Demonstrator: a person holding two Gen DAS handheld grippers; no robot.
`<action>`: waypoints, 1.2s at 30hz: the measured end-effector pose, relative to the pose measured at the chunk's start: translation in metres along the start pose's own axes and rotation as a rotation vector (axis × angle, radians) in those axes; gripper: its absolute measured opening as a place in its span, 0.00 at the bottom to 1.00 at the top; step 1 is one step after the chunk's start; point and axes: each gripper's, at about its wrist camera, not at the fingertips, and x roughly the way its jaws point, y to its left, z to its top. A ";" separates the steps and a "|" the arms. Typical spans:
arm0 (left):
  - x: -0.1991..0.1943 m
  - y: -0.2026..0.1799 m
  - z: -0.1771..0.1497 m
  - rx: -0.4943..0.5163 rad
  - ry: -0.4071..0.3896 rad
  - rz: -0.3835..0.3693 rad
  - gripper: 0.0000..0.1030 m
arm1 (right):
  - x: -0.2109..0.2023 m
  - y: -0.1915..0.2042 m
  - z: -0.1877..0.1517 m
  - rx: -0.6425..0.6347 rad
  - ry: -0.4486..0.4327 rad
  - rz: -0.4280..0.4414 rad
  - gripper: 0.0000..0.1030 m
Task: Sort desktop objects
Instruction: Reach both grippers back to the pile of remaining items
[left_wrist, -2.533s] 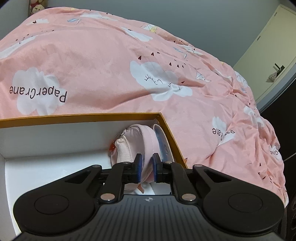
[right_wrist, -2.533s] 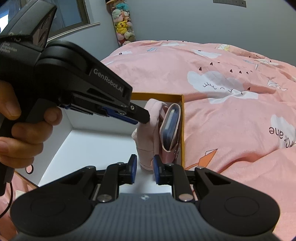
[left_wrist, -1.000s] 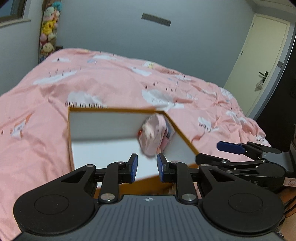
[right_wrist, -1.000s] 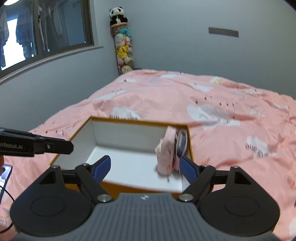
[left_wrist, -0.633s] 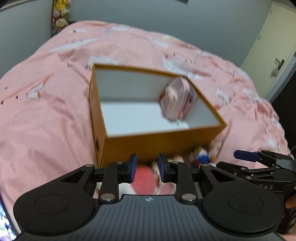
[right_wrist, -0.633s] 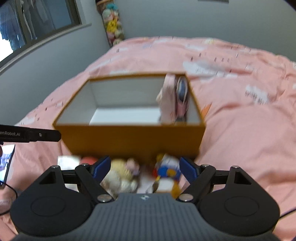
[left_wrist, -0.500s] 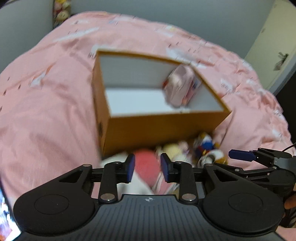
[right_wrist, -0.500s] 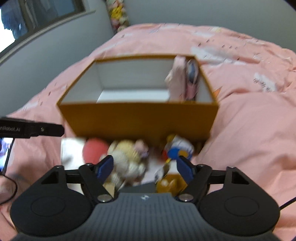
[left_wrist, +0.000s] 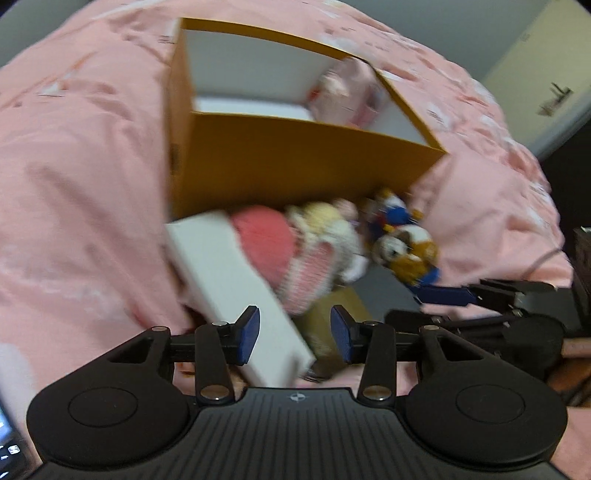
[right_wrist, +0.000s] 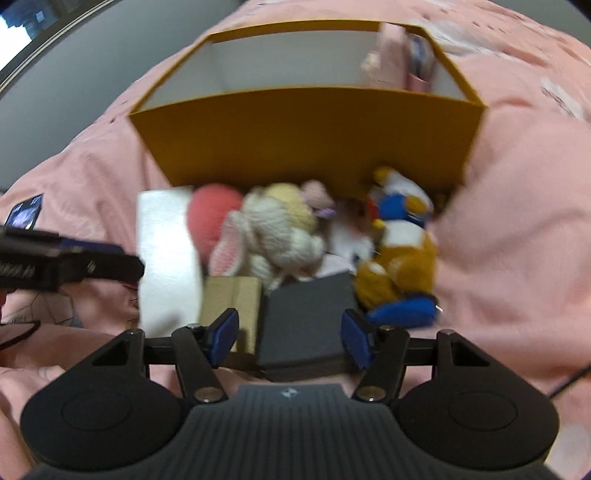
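1. Seen from the left wrist: left gripper (left_wrist: 294, 334) spread and just been opening, nothing pinched, above a long white rectangular box (left_wrist: 229, 288) lying before the open orange cardboard box (left_wrist: 295, 166) on the pink bed cover (left_wrist: 85, 177). Could skid off the smooth white box, or nudge the red knitted ball (left_wrist: 264, 245) aside. Shows the pink pouch (left_wrist: 347, 96) inside the orange box more fully.

2. Seen from the right wrist: right gripper (right_wrist: 291, 341) half spread and just been closing, flanking a dark grey flat box (right_wrist: 306, 321), not visibly pressing. Might snag the cream knitted rabbit (right_wrist: 269, 236) or brown-and-blue plush duck (right_wrist: 402, 269) crowding it. Shows the grey box, barely glimpsed from the left.
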 end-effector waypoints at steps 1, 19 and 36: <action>0.002 -0.004 0.000 0.012 0.005 -0.016 0.52 | -0.003 -0.004 -0.002 0.014 -0.002 -0.009 0.63; 0.008 0.014 0.020 -0.121 0.016 -0.045 0.62 | 0.044 -0.079 -0.005 0.366 0.162 0.183 0.58; 0.008 0.057 -0.001 -0.318 0.140 0.074 0.60 | 0.045 -0.076 -0.008 0.374 0.142 0.252 0.50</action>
